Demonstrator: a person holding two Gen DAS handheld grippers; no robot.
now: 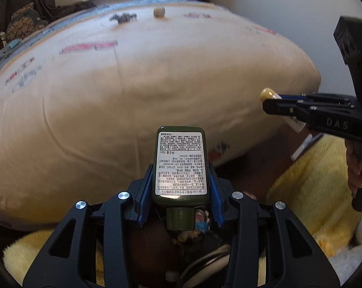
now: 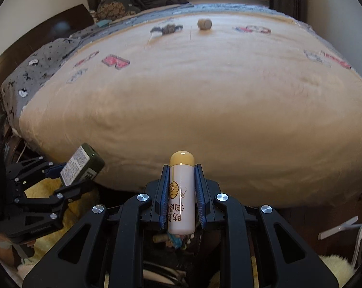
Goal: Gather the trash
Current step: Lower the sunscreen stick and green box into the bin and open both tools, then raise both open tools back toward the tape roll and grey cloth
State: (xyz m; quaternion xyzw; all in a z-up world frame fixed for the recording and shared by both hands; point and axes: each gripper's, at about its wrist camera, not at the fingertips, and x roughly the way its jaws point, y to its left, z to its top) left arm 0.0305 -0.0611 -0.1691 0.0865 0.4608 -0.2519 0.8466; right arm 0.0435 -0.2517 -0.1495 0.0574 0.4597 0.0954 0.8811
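Observation:
My left gripper is shut on a dark green bottle with a silver label, cap end toward the camera. My right gripper is shut on a white tube with a yellow cap and a beehive print. Each shows in the other view: the green bottle at lower left in the left gripper, the white tube at right in the right gripper. Both hang over the near edge of a bed with a beige cover. Below the jaws lies a dark container of mixed trash.
Far across the bed lie a small tan round object and a dark crumpled piece. A yellow fluffy rug covers the floor by the bed. A grey patterned blanket lies at the left, a window sill at the back.

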